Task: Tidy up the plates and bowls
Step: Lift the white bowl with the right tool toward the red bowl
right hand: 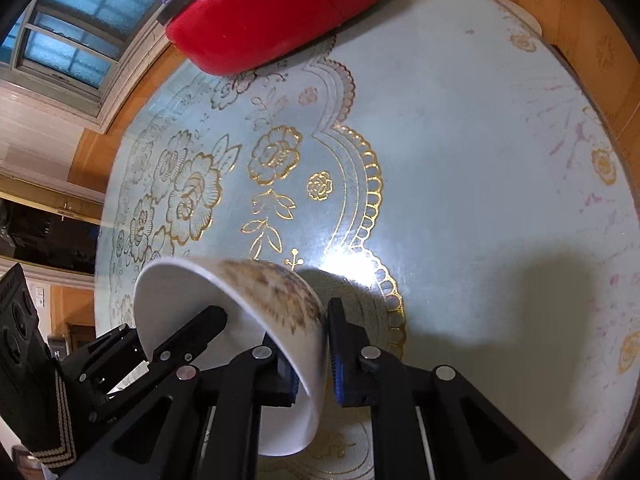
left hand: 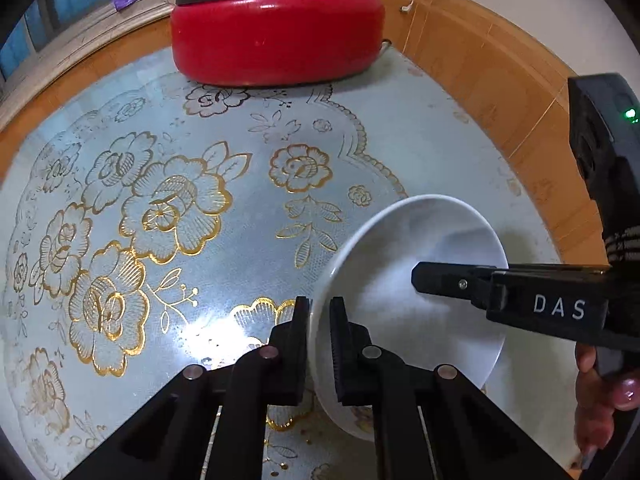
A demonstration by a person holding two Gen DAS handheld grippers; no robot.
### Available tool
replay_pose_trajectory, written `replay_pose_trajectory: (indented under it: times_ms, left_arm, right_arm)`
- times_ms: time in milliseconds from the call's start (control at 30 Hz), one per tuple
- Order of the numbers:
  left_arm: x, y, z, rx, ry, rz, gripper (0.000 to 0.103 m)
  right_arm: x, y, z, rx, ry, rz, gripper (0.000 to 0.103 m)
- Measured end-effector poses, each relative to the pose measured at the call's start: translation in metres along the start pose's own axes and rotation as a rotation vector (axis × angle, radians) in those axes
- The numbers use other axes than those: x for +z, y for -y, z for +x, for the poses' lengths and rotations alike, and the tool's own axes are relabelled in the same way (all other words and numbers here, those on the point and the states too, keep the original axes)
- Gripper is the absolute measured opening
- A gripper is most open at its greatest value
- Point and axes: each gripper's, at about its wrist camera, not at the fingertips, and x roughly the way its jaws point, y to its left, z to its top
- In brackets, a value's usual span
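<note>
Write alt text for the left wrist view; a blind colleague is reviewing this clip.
The left gripper pinches the near rim of a tilted white bowl, while the right gripper reaches in from the right over the bowl's inside. Behind, a red lidded cooker sits on a pale tablecloth with gold flowers.

The white bowl looks like glazed ceramic, smooth and softly glossy inside, with a brown floral print on its outer wall. The counter carries a pale blue plastic-looking cover, glossy enough to throw a bright glare, embossed with shiny gold flowers. The red cooker has a glossy red shell and a matt grey lid. Both tools, left and right, are matt black plastic with ribbed pads and bright metal pins.
</note>
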Motion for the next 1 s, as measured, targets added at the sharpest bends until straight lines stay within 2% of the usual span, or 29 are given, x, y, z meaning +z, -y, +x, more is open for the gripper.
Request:
replay_pose_trajectory:
  times_ms: [533, 767, 1000]
  left_arm:
    - [-0.017, -0.004, -0.041, -0.055, 0.079, -0.030, 0.010]
    - [-0.030, 0.001, -0.077, -0.066, 0.138, 0.014, 0.011]
    - [-0.048, 0.008, -0.109, -0.115, 0.171, 0.043, 0.012]
  right_arm:
    - [-0.019, -0.012, -0.029, 0.053, 0.039, 0.044, 0.012]
    - [-0.036, -0.028, -0.061, 0.054, 0.089, 0.017, 0.012]
    - [-0.065, -0.036, -0.091, 0.060, 0.122, 0.041, 0.013]
